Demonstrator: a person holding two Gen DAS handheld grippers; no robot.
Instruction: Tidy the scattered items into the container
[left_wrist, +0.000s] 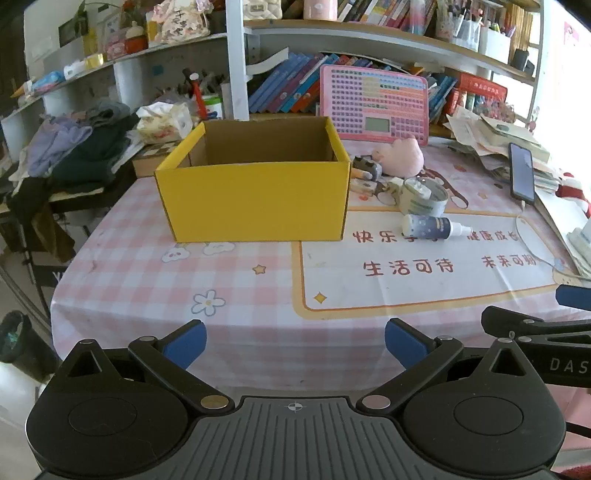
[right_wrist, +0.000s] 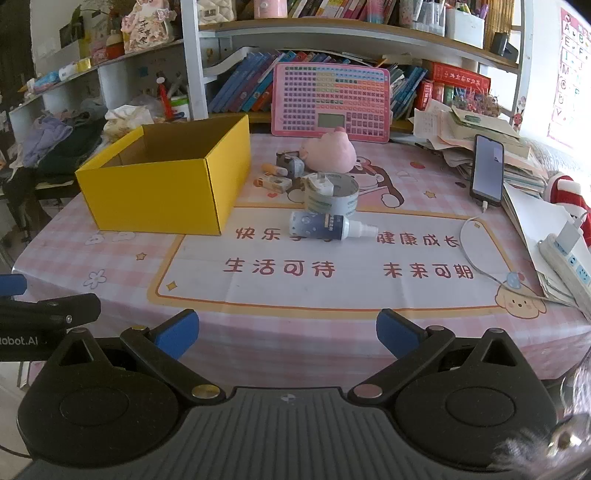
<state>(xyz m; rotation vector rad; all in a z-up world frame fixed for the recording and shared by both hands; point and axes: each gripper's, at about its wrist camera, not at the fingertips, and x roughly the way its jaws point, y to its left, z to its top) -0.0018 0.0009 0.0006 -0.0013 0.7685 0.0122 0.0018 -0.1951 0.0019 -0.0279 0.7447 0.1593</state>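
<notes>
Both tools hang over the near edge of a table covered in a pink checked cloth, tilted downward, and neither touches anything. The left gripper has its blue-padded fingers spread wide with nothing between them, and the right gripper is likewise fully released and empty. The yellow cardboard box stands open-topped on the left part of the table, and what shows of its brown inside holds nothing. To its right the scattered items lie together in a loose cluster: a small spray bottle on its side with the white nozzle pointing right, a roll of tape just behind it with a small white piece resting on its rim, a few small objects near the box's right wall, and a pink plush toy farthest back. A phone leans against a paper pile at the right, its cable trailing over the cloth
</notes>
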